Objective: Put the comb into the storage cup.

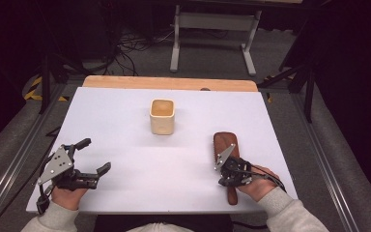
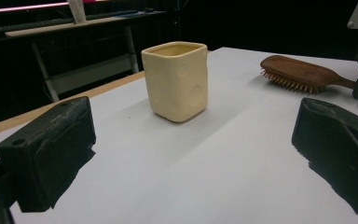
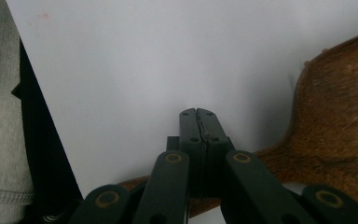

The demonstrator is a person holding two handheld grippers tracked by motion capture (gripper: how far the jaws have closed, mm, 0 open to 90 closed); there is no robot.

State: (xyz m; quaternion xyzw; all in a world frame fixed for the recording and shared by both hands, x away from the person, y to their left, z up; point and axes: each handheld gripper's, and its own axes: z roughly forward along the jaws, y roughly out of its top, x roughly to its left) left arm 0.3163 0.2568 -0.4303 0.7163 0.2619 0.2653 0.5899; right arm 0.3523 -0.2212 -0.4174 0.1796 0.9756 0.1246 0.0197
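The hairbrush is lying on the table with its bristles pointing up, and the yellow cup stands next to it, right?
Not quite. The hairbrush lies bristles down, wooden back up, as the left gripper view shows. The cup does stand upright on the table nearby.

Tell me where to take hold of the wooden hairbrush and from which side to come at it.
Grip the hairbrush by its narrow handle, probably from above, one jaw on each long side. It lies flat, bristles down, handle toward the person, and the handle is its slimmest part; the broad head looks too wide. The right tool is over the handle with jaws shut, so it would need to open first.
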